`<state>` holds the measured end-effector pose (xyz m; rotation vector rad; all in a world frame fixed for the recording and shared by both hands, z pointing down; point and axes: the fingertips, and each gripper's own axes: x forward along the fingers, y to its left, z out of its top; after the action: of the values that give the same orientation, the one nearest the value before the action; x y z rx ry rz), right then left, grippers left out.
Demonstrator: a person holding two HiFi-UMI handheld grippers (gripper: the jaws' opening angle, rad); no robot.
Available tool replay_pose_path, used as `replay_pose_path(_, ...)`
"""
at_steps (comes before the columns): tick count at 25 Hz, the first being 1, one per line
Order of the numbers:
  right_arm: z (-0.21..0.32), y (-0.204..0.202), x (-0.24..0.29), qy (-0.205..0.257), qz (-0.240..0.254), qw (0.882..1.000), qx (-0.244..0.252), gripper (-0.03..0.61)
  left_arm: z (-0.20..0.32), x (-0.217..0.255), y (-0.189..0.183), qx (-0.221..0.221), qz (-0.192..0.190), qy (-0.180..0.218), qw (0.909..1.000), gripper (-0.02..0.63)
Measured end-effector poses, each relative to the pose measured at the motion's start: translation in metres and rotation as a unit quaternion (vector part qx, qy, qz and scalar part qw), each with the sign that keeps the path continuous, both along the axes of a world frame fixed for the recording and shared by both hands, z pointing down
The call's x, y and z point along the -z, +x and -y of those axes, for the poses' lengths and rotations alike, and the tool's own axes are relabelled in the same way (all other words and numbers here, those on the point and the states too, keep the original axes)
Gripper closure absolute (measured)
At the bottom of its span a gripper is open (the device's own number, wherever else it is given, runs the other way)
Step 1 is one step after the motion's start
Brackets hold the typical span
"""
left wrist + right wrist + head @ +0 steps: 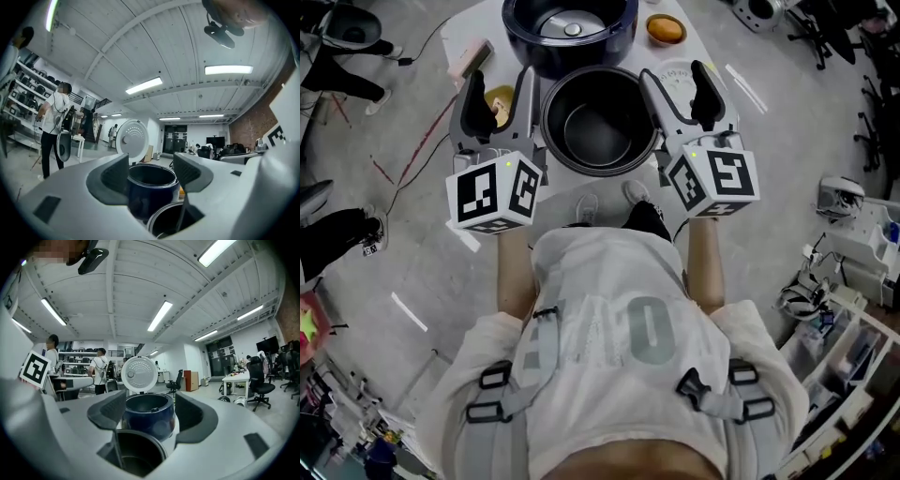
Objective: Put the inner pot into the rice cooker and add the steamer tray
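Note:
The black inner pot (598, 127) stands on the white table (455, 37), just in front of the open dark-blue rice cooker (570, 28). My left gripper (499, 94) is at the pot's left side and my right gripper (682, 89) at its right side; both are open and grip nothing. In the left gripper view the pot's rim (171, 222) shows low between the jaws, with the cooker (150, 187) behind it. The right gripper view has the pot (138, 453) low and the cooker (149, 420) beyond. A pale round tray-like piece (675, 73) lies under the right gripper.
An orange bowl (666, 28) sits right of the cooker, a beige object (472, 58) at the table's left, a yellow thing (499, 98) under the left gripper. The cooker's white lid (139, 373) stands raised. People stand by shelves (51, 126); office chairs (260, 390) are at the right.

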<state>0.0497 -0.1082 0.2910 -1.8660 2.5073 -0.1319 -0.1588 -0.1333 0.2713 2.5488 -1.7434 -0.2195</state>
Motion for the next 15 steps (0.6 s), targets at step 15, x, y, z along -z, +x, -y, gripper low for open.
replay_pose_path(15, 0.054, 0.042, -0.051, -0.093, 0.021, 0.983, 0.156, 0.262, -0.014, -0.058, 0.004, 0.113, -0.077, -0.095, 0.986, 0.331)
